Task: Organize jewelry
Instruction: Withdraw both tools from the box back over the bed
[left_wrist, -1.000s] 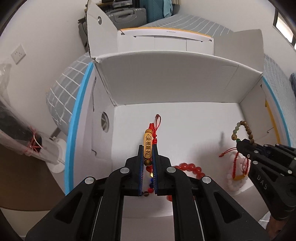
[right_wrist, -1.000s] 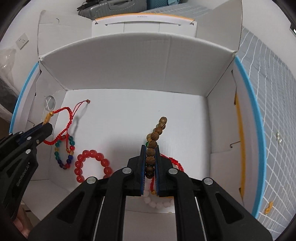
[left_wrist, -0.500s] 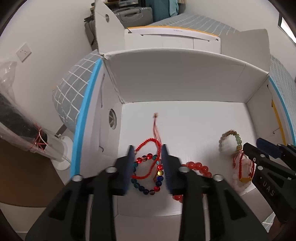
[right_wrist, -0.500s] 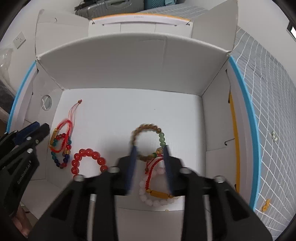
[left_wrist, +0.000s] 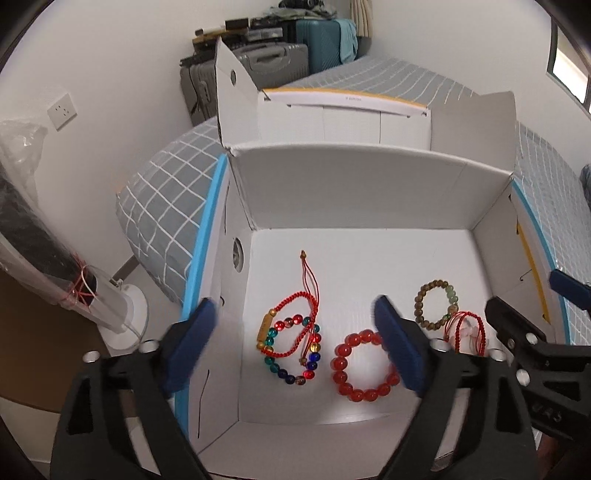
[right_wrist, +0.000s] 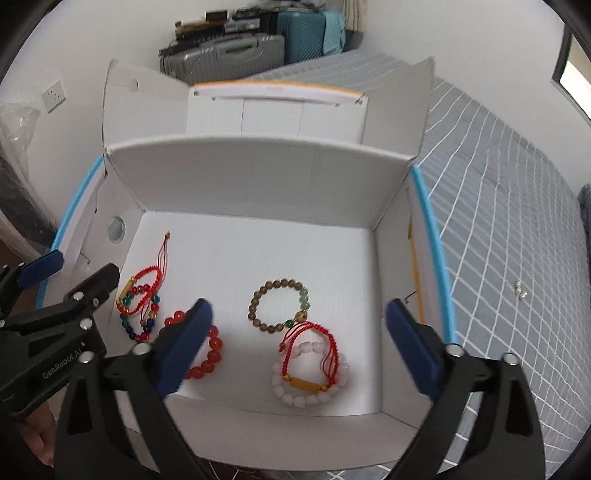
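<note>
Above the open white box (right_wrist: 258, 177), both grippers are hovering with jaws opening wide, nothing pinched in either. Left gripper (left_wrist: 295, 343) is sitting over the red cord bracelet (left_wrist: 291, 325) and multicolour bead bracelet (left_wrist: 295, 350) near the box's left wall. Right gripper (right_wrist: 299, 339) is hanging over the brown bead bracelet (right_wrist: 279, 304), which is touching the white bead bracelet (right_wrist: 310, 376) by the front edge. Red bead bracelet (left_wrist: 364, 362) is lying between the two piles.
</note>
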